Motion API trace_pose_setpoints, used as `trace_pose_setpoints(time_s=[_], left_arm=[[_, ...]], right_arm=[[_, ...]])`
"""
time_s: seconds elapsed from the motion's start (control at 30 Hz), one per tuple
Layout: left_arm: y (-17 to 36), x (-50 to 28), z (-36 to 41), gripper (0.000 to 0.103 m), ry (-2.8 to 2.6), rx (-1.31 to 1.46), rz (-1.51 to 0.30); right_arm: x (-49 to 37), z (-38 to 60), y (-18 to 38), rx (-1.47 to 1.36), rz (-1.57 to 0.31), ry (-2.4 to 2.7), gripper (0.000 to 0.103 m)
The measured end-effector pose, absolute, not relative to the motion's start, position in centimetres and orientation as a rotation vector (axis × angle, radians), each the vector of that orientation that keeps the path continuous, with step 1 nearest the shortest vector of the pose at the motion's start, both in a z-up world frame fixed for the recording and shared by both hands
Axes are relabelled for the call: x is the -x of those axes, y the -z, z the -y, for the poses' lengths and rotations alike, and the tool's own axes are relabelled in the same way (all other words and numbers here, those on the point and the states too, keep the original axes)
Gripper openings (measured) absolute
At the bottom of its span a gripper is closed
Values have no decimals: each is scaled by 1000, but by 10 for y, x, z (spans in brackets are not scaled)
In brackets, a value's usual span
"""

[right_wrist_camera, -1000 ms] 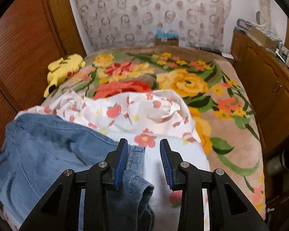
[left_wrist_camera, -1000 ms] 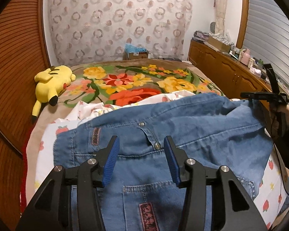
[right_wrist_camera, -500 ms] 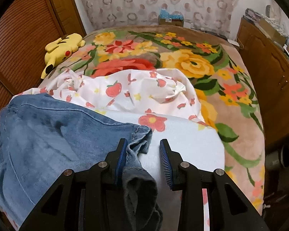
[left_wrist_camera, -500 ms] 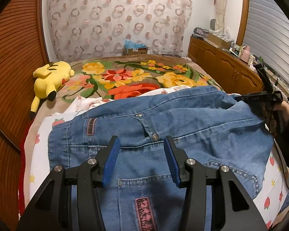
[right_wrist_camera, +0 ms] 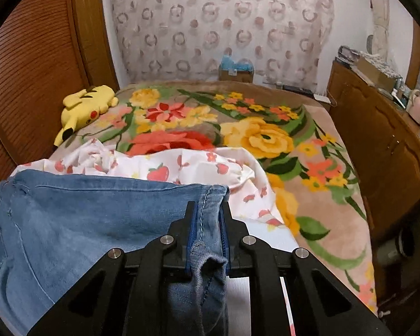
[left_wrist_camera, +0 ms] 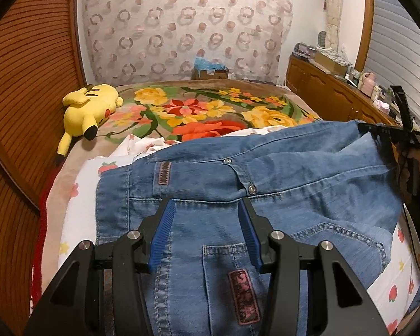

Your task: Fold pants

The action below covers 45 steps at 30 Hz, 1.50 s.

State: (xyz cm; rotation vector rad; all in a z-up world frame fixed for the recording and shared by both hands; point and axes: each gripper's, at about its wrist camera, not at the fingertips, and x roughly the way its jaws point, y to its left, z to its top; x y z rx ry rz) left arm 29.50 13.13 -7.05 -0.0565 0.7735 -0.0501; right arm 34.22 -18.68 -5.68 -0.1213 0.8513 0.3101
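**Jeans spread across the bed, one end pinched**

The bed (right_wrist_camera: 316, 196) fills both views, covered by a flowered blanket (right_wrist_camera: 260, 137) with a white strawberry-print sheet (right_wrist_camera: 198, 168) lying over its near part. On that sheet lie the blue denim jeans (left_wrist_camera: 280, 184), stretched sideways. Their waistband, with two metal studs and a dark red label, faces the far side; a back pocket with a second label sits in the foreground of the left wrist view.

The left gripper (left_wrist_camera: 207, 235) hovers low over the seat of the jeans, its blue-padded jaws spread wide with nothing between them. The right gripper (right_wrist_camera: 208, 235) is clamped on the jeans at a hemmed edge, fabric bunched and hanging down between the narrow jaws. In the left wrist view the same gripper shows at the far right, holding that end of the denim raised a little off the sheet.

A yellow plush toy (left_wrist_camera: 89, 109) rests on the blanket near the wooden wall, well apart from the jeans.
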Motion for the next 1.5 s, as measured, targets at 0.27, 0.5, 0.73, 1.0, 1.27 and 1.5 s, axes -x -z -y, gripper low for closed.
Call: trace_pose_setpoints(time_s=[0.27,0.5,0.73,1.0,1.27,1.5], left_arm=[[68,-286,-133,56,56,44,-765],[66,-281,-136,76,61,46,-756],[59,-272,-141,76,56,43,-740],[58,-259,-157,76,12,44,-736],[61,-254,-172,76,-42,49,-748],[67,-256,-181,76,-62,53,-758]], right_arm=[[-310,197,38,107,-846,-331,37],[-256,214,30,116,-834,-374,46],[-231,238,41,67,-881,-373,46],[-238,245,61,11,-938,-375,46],[-246,241,76,-5,-966,-382,46],[-248,239,77,-18,-981,-381,46]])
